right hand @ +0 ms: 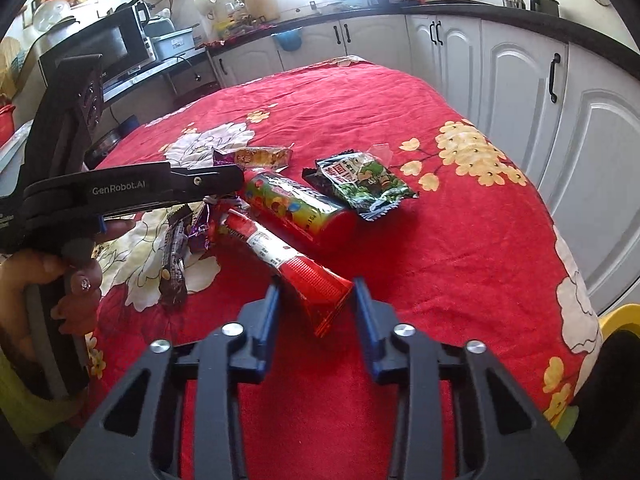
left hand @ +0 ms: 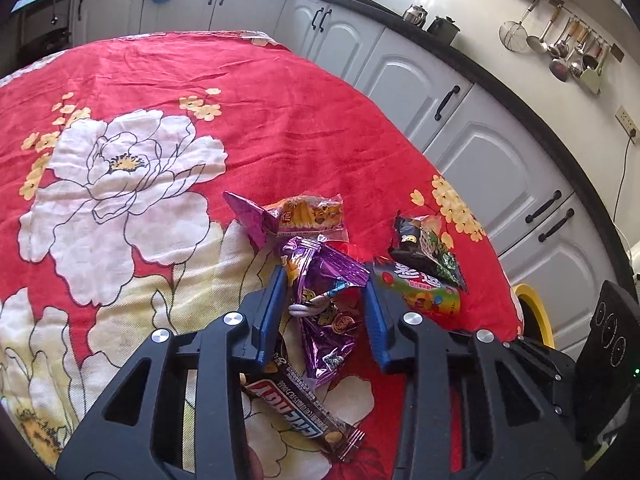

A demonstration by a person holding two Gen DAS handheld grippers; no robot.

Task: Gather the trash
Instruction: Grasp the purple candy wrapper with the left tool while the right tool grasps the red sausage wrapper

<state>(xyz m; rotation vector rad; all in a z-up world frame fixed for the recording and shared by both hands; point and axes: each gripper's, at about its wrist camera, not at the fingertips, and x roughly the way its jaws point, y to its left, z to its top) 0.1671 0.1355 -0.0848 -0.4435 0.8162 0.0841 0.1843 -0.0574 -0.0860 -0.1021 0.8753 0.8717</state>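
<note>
Snack wrappers lie on a red floral tablecloth [left hand: 280, 92]. My left gripper [left hand: 325, 280] is open, its jaws on either side of a crumpled purple wrapper [left hand: 326, 312]. A brown candy bar wrapper [left hand: 304, 404] lies under it. A yellow-purple wrapper [left hand: 308, 212], a colourful tube [left hand: 420, 288] and a dark green wrapper [left hand: 428, 248] lie beyond. My right gripper [right hand: 315, 282] is open around the end of a red wrapper [right hand: 288, 256]. In the right wrist view the tube [right hand: 296, 208], the green wrapper [right hand: 368, 184] and the left gripper's body [right hand: 132, 190] also show.
White kitchen cabinets [left hand: 500, 168] with a black counter run behind the table. A yellow bin rim [left hand: 536, 312] shows past the table's right edge, and also in the right wrist view [right hand: 620, 316]. A microwave [right hand: 120, 44] stands at the left.
</note>
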